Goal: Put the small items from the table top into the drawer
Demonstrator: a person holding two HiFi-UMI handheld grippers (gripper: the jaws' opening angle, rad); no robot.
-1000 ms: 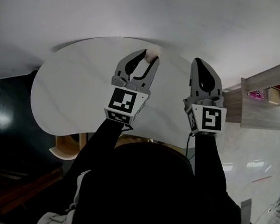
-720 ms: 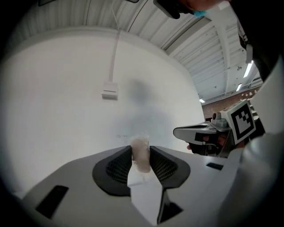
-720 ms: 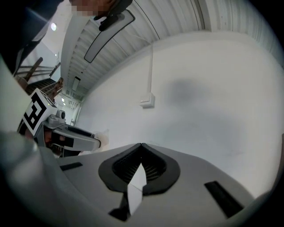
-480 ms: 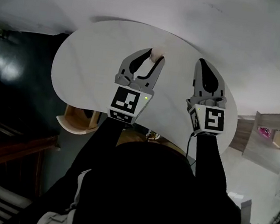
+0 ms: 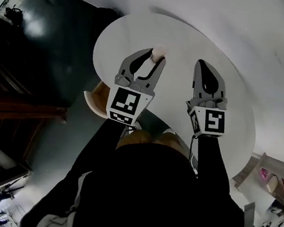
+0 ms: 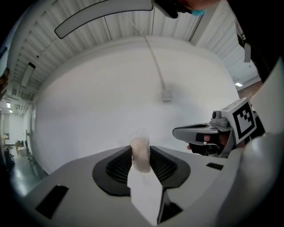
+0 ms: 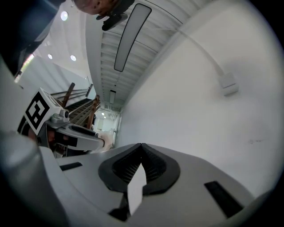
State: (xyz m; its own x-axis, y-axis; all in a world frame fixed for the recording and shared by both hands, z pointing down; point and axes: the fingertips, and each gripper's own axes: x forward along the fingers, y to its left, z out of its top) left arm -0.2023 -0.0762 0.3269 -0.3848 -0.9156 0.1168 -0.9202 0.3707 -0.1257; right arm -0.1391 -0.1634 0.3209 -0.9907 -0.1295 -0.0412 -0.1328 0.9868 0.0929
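My left gripper [image 5: 156,57] is shut on a small pale roll [image 5: 159,51], pinched at the fingertips over the white round table [image 5: 192,39]. In the left gripper view the roll [image 6: 140,153] stands upright between the ribbed pads of the left gripper [image 6: 141,156], held in front of a white wall. My right gripper [image 5: 200,64] is held beside it, shut with nothing in it. The right gripper view shows the right gripper's [image 7: 141,146] pads meeting. Each gripper appears in the other's view: the right gripper [image 6: 199,131] and the left gripper [image 7: 75,133]. No drawer is in view.
A wooden seat [image 5: 97,97] pokes out below the table's left edge. Dark floor [image 5: 48,37] fills the left of the head view. A wooden shelf unit [image 5: 273,175] stands at the lower right. A white wall with a cable and a small box [image 6: 166,95] faces both grippers.
The whole view has swung: the table has shifted right and the dark floor has come in at the upper left. Both grippers keep their pose, the left still gripping the roll.
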